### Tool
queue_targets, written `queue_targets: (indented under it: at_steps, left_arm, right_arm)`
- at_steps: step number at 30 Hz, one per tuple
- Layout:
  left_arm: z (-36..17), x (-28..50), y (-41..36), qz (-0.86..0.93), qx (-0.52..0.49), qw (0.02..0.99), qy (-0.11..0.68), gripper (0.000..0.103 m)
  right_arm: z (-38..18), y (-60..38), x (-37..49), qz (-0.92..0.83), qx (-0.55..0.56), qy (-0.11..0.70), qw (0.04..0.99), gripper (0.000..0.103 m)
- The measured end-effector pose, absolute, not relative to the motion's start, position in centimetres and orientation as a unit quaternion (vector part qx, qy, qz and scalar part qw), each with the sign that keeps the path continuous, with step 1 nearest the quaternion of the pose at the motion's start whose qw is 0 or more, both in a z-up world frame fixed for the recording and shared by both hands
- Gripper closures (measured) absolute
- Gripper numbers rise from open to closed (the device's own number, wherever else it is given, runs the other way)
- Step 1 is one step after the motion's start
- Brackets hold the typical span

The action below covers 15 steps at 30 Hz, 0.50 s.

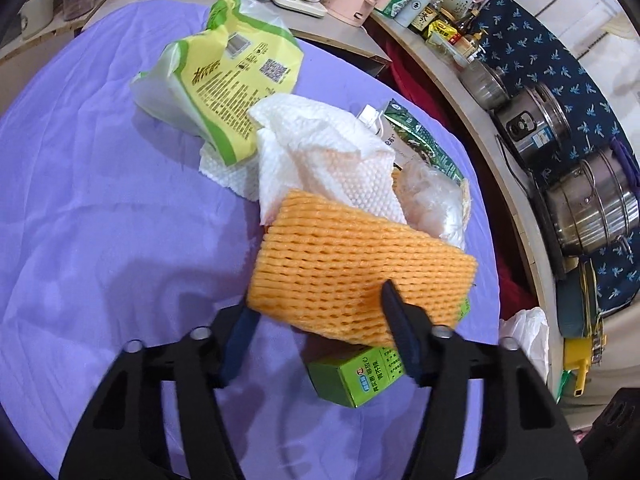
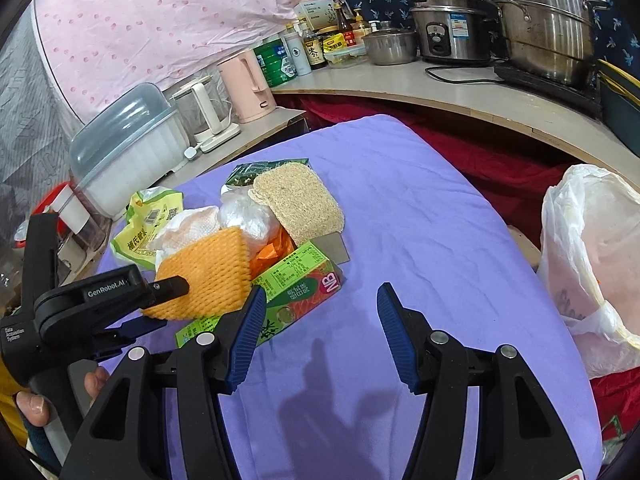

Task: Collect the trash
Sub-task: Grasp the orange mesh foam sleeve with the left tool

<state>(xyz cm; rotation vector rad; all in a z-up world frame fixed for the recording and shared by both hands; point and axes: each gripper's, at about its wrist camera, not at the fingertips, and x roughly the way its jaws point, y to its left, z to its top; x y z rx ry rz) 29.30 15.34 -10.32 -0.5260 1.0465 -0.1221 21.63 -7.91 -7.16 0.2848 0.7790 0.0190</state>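
Observation:
A pile of trash lies on the purple table [image 1: 80,208]: an orange foam net [image 1: 352,268], a white paper towel [image 1: 320,152], a yellow-green tissue pack [image 1: 224,76], a green carton [image 1: 352,376] and a clear plastic wad [image 1: 432,200]. My left gripper [image 1: 320,312] is wide open, its fingers straddling the near edge of the foam net. In the right wrist view the left gripper [image 2: 160,300] grips around the foam net [image 2: 204,276]. My right gripper [image 2: 320,336] is open and empty over bare cloth, right of the green carton [image 2: 296,292]. A white trash bag [image 2: 596,264] hangs at the table's right edge.
A loofah pad [image 2: 300,200] and a green wrapper [image 2: 248,172] lie behind the pile. A counter [image 2: 460,92] holds steel pots [image 2: 540,20], a rice cooker, bottles and a pink kettle [image 2: 244,84]. A white lidded box [image 2: 124,148] stands left.

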Motion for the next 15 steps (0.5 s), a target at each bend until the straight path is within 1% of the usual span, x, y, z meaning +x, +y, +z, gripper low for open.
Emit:
queue_targets:
  at_steps: [2, 5, 8, 15]
  left_arm:
    - [-9.9, 29.2, 15.1, -0.06, -0.232, 0.839, 0.488, 0.075]
    - [-9.1, 29.0, 15.2, -0.061, -0.217, 0.847, 0.481, 0.087]
    - [-8.0, 28.2, 15.8, -0.058, -0.209, 0.857, 0.467, 0.092]
    - [-4.9, 25.8, 18.7, -0.023, -0.17, 0.885, 0.433, 0.092]
  right_arm:
    - [-7.1, -7.6, 21.8, 0.012, 0.138, 0.378, 0.915, 0.047]
    - [-6.9, -7.0, 21.9, 0.016, 0.136, 0.377, 0.916, 0.047]
    - [-6.5, -6.4, 22.1, 0.021, 0.135, 0.376, 0.917, 0.047]
    - [-5.7, -4.6, 22.8, 0.038, 0.133, 0.372, 0.918, 0.047]
